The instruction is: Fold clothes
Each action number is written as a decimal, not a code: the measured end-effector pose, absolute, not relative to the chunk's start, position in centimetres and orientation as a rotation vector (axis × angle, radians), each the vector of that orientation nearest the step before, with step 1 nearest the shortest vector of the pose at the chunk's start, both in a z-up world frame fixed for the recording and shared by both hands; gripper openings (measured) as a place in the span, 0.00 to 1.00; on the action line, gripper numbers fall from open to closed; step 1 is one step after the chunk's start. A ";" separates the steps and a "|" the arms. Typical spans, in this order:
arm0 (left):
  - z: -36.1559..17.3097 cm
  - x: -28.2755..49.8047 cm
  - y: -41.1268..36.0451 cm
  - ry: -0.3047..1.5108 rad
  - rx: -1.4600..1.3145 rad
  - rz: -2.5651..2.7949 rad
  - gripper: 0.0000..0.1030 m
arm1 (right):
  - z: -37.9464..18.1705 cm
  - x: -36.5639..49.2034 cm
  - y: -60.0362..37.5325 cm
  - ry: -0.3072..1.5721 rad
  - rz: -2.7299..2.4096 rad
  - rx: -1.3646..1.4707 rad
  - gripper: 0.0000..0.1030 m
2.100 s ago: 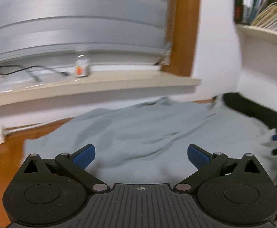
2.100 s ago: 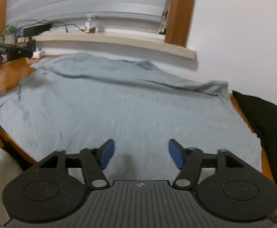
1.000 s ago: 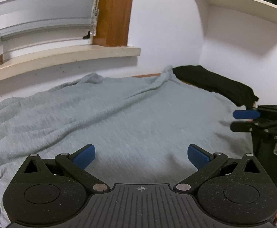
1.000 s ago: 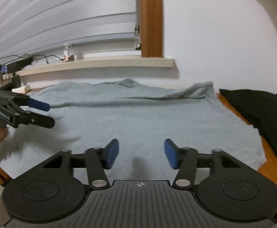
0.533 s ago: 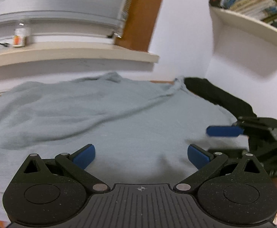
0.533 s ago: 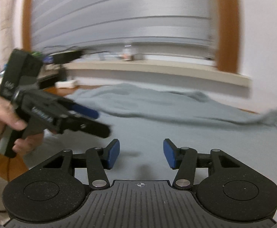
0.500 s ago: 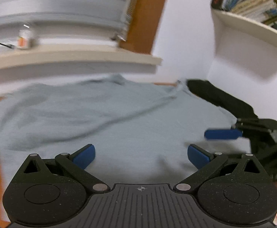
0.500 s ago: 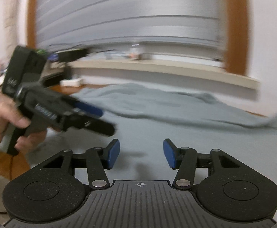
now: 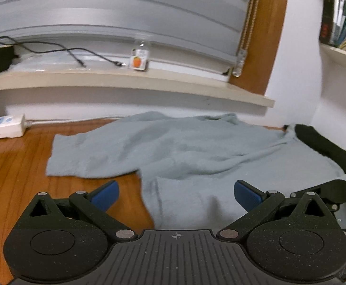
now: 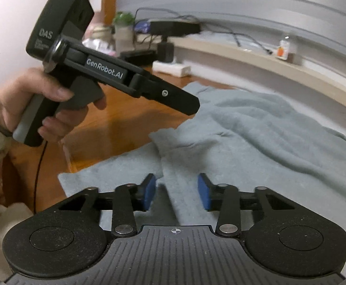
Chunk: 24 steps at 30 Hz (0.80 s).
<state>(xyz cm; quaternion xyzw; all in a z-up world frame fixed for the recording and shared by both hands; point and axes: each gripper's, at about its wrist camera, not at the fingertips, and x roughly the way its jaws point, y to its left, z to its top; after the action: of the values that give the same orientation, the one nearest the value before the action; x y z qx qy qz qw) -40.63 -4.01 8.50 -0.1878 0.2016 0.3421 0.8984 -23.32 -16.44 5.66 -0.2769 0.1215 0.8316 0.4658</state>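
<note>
A grey-blue garment [image 9: 196, 156] lies spread and rumpled on a wooden table [image 9: 14, 173], directly ahead of both hand-held grippers, one sleeve reaching out to the left across the bare wood. The left gripper [image 9: 175, 193] hovers above the near edge of the cloth with its blue-padded jaws spread wide and nothing between them; the left pad sits over wood, the right over fabric. The right gripper [image 10: 176, 194] points at a fold near the garment's front edge, its jaws only narrowly apart and not pinching the cloth. In the right wrist view, the left gripper appears up and to the left, held by the person's hand [image 10: 37, 102] around its pistol grip. Beyond the garment, a windowsill [image 9: 125, 80] carries a small bottle [image 9: 140, 57] and black cables [image 9: 66, 49]. To the right of the left gripper, a black garment [image 9: 327, 147] lies against the wall.
</note>
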 end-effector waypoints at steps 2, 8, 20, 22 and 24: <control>8.3 -40.7 -4.1 0.418 -0.393 0.703 1.00 | 5.4 -23.3 -16.3 0.290 2.032 -0.694 0.17; 8.3 -39.9 -4.7 0.411 -0.389 0.683 1.00 | 7.0 -19.4 -17.5 0.256 1.958 -0.560 0.05; 8.7 -34.1 -5.7 0.455 -0.324 0.585 1.00 | 11.8 6.2 -26.4 0.112 1.207 -0.515 0.05; 8.9 -32.6 -5.8 0.461 -0.308 0.568 1.00 | 11.3 11.0 -27.6 0.021 0.936 -0.565 0.07; 8.8 -30.9 -6.0 0.475 -0.297 0.555 1.00 | 10.4 11.5 -27.6 0.076 0.988 -0.532 0.12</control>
<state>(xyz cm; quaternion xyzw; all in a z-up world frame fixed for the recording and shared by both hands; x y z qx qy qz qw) -30.85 -5.99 8.84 -0.1449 0.2315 0.2702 0.9233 11.54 -27.59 10.36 -0.2524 0.0362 0.4685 0.8459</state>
